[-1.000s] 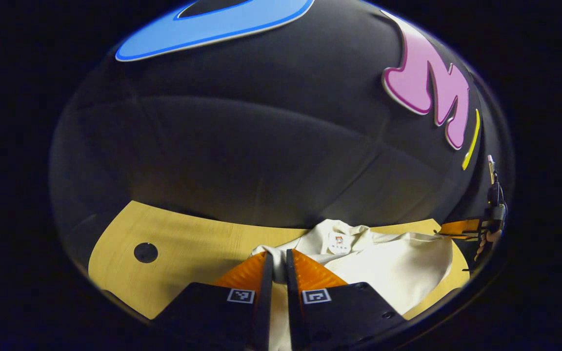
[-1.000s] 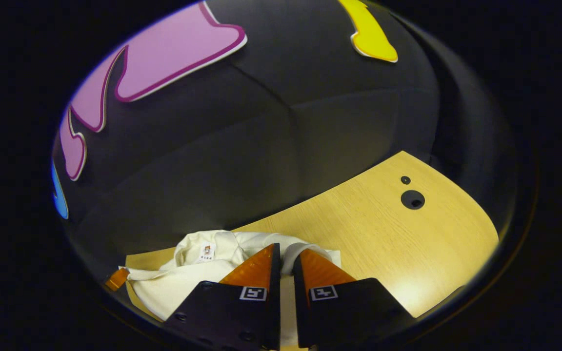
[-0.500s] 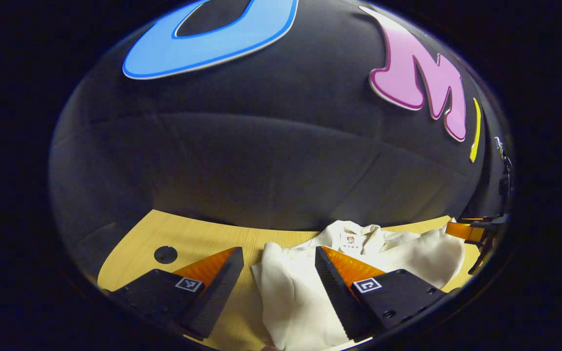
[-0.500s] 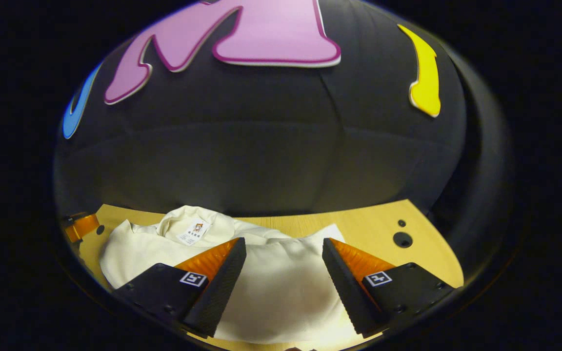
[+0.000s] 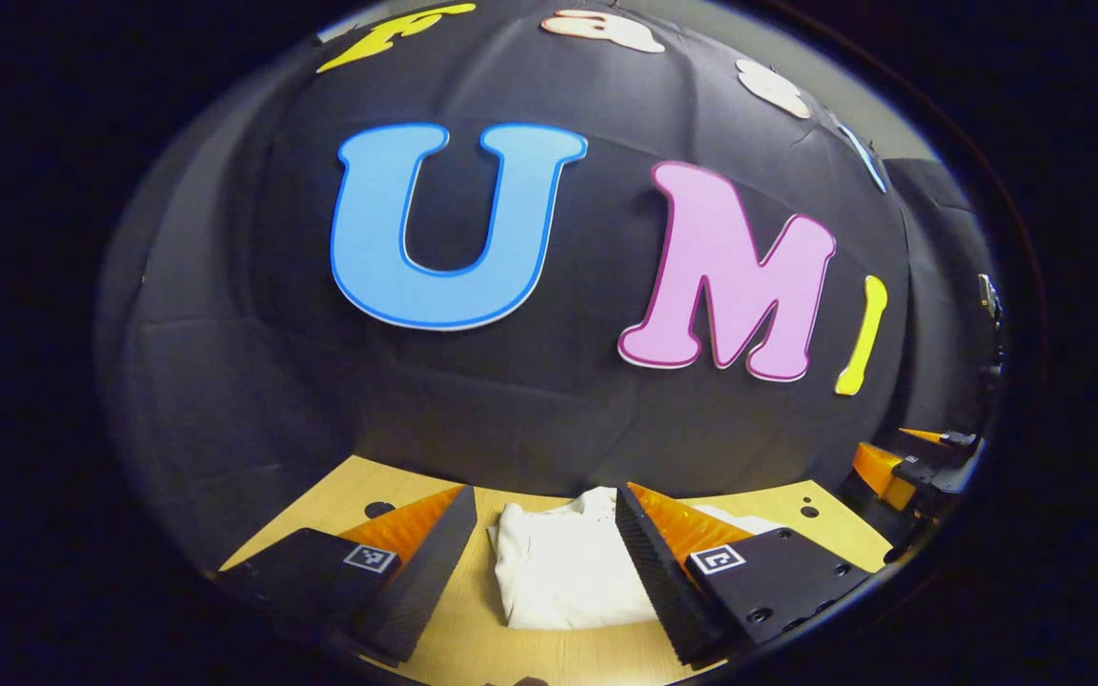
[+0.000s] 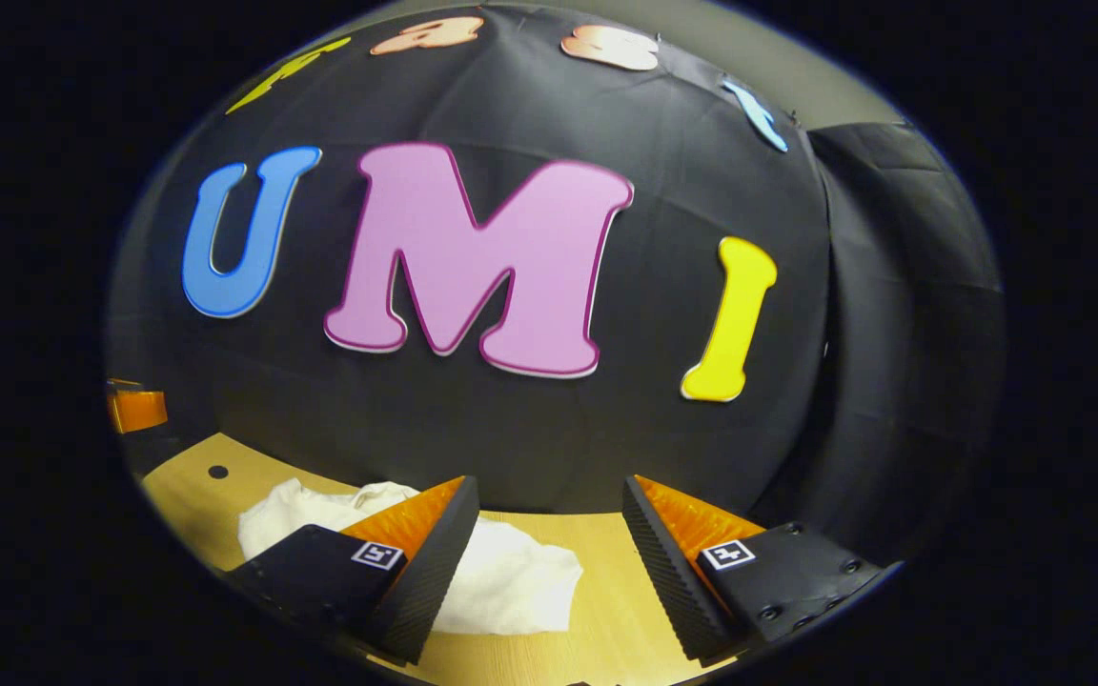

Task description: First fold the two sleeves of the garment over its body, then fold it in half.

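The cream garment (image 5: 563,567) lies folded into a compact bundle on the wooden table (image 5: 473,648). In the left gripper view it rests between and beyond my left gripper's (image 5: 544,510) spread fingers, which hold nothing. In the right gripper view the garment (image 6: 511,581) sits low and left, partly hidden behind the left finger of my open right gripper (image 6: 549,505). Both grippers are raised above the table and apart from the cloth. The right gripper (image 5: 911,467) also shows at the far right edge of the left gripper view, and the left gripper (image 6: 134,408) at the left edge of the right gripper view.
The table (image 6: 606,610) has small round holes, one (image 5: 379,510) near its left back and one (image 6: 217,472) seen at the far left. The black cloth wall stands close behind the table's back edge.
A second ago both grippers were shut on the garment's edge. They opened, let it drop folded, then rose and tilted up, so the wall now takes most of each view.
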